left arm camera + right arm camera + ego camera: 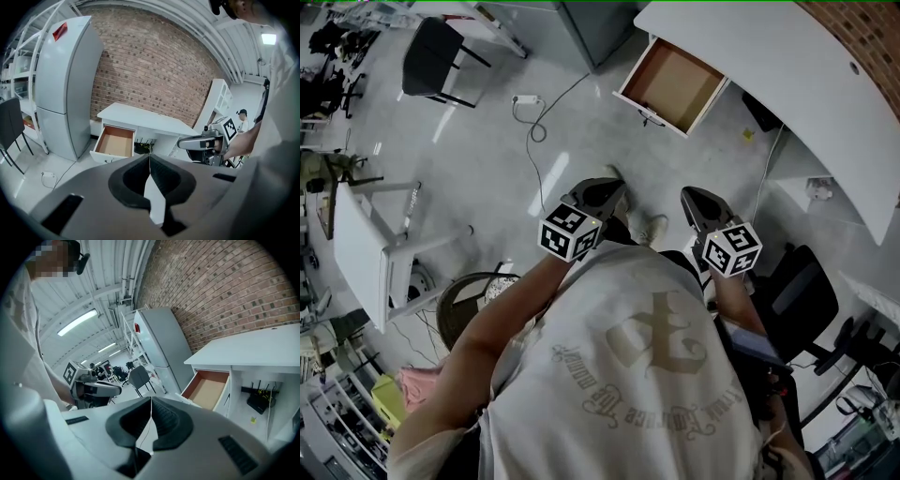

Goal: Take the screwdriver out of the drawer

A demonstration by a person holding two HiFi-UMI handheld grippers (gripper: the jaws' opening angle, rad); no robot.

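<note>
The white desk [750, 47] has one drawer [673, 86] pulled out, and its brown bottom looks bare; I see no screwdriver in any view. The drawer [115, 142] lies well ahead of both grippers, across open floor. My left gripper [615, 187] is held in front of the person's chest, with its jaws shut together on nothing [150, 157]. Beside it my right gripper [690, 196] is also shut and empty [151, 399]. Each gripper shows in the other's view: the right gripper [201, 142] and the left gripper [96, 389]. The drawer [208, 389] sits under the desk top [248, 350].
A grey fridge [65, 84] stands left of the desk against the brick wall. A power strip with its cable [525, 98] lies on the floor before the drawer. A dark chair [436, 56], a white table [356, 253] and a black office chair [802, 291] stand around.
</note>
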